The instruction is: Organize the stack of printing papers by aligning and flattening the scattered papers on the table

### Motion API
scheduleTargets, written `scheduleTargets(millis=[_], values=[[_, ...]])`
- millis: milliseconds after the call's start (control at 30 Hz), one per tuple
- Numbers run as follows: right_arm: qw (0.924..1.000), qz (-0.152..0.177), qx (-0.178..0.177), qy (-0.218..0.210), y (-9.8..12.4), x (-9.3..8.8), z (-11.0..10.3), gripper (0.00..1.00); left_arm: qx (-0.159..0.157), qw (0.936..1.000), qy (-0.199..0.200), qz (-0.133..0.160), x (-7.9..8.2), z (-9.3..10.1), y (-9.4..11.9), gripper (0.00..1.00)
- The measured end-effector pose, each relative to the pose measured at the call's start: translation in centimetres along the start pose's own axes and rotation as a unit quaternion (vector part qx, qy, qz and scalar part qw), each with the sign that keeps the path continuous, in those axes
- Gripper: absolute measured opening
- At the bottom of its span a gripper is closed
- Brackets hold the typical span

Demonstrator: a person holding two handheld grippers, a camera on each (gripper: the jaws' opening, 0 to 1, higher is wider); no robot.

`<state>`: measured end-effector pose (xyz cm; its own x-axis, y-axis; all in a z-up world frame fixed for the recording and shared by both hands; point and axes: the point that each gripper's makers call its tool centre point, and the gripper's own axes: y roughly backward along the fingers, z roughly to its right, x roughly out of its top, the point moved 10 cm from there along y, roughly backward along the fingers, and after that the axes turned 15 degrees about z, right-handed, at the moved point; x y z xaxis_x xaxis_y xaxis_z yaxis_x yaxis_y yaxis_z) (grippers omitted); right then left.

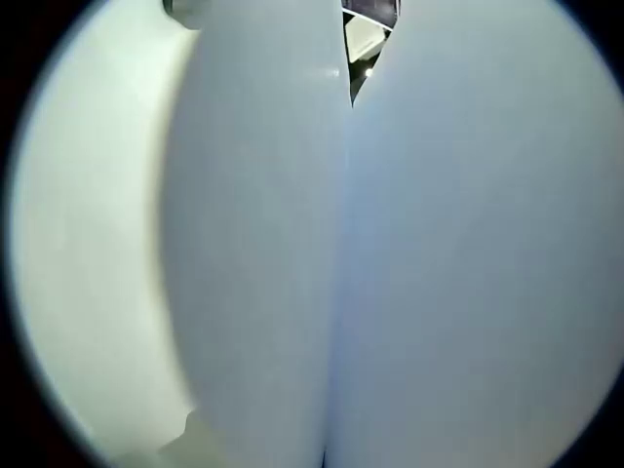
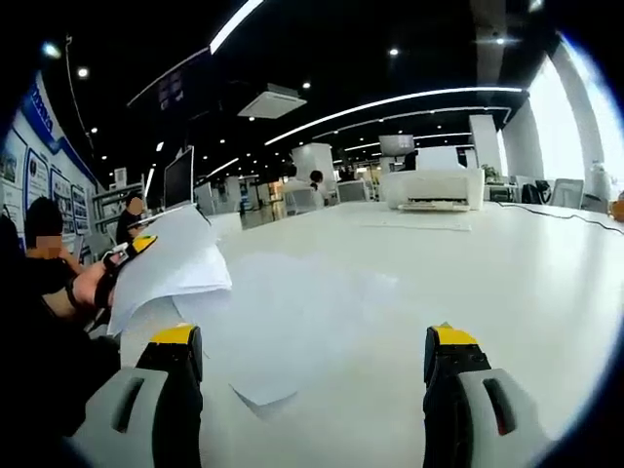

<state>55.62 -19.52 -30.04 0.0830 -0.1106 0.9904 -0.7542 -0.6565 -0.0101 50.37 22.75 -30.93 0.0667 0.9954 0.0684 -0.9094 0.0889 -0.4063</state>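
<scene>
While lifted, papers (image 2: 171, 268) beside open table (image 2: 507, 283).

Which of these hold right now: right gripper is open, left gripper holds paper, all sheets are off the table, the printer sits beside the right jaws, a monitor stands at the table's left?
1. The right gripper is open. True.
2. The left gripper holds raised papers. True.
3. All sheets are off the table. False: loose sheets lie flat on it.
4. The printer sits beside the right jaws. False: it stands at the far end.
5. A monitor stands at the left. True.
</scene>
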Motion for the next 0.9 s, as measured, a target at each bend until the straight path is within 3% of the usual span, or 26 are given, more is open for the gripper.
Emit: scheduleTargets(millis=[500,900], values=[[0.9998,-0.011,-0.016,0.005,-1.4,-0.1,1.1,0.89,-0.003,1.0,0.0,0.0,0.1,-0.1,0.0,0.06],[0.9997,-0.018,-0.014,0.003,-4.7,-0.1,2.1,0.9,-0.003,1.0,-0.001,0.0,0.1,-0.1,0.0,0.06]])
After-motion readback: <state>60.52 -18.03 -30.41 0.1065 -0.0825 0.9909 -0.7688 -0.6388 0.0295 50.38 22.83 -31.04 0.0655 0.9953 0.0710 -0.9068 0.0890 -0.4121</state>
